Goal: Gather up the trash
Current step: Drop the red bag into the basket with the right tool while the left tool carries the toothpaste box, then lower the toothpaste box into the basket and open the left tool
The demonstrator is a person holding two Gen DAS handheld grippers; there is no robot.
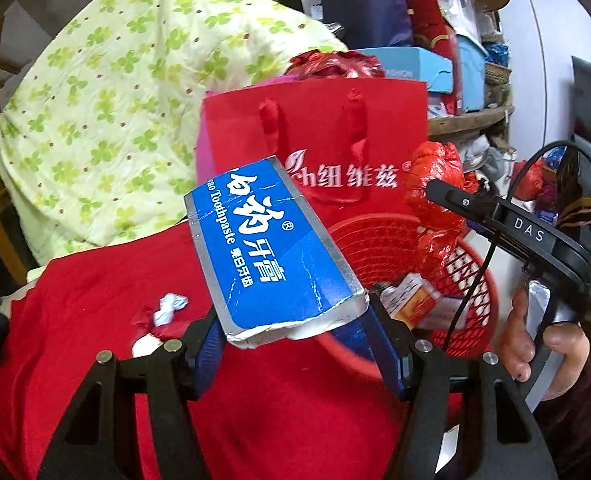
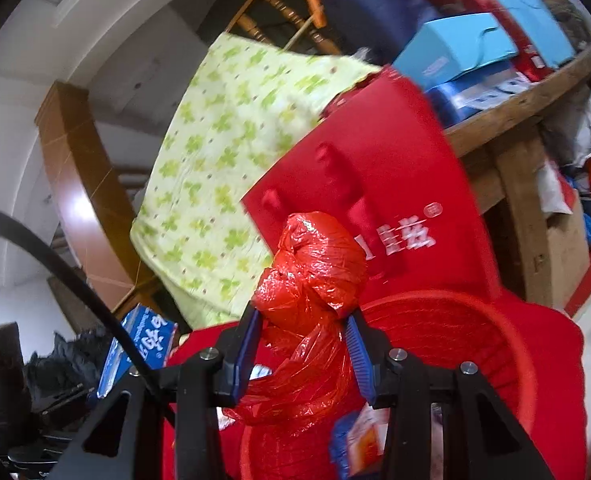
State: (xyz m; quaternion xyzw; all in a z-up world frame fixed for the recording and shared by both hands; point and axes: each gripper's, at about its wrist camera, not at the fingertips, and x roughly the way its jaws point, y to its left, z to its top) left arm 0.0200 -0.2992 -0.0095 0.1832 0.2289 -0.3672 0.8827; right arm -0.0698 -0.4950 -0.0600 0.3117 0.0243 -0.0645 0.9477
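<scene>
My left gripper (image 1: pixel 295 340) is shut on a blue toothpaste box (image 1: pixel 267 248), held above the red cloth just left of a red mesh basket (image 1: pixel 471 280). My right gripper (image 2: pixel 303 344) is shut on a crumpled red plastic bag (image 2: pixel 311 276), held over the basket (image 2: pixel 455 328). In the left wrist view the right gripper (image 1: pixel 435 192) and its bag (image 1: pixel 435 200) hang above the basket's far side. The basket holds a small orange-and-white packet (image 1: pixel 419 300). The toothpaste box also shows in the right wrist view (image 2: pixel 139 344).
A red cloth (image 1: pixel 215 380) covers the surface, with crumpled white tissue scraps (image 1: pixel 167 308) on it. A red paper gift bag (image 1: pixel 335 140) stands behind the basket. A green clover-print quilt (image 1: pixel 115 100) lies at the left. A cluttered wooden table (image 2: pixel 527 100) is at the right.
</scene>
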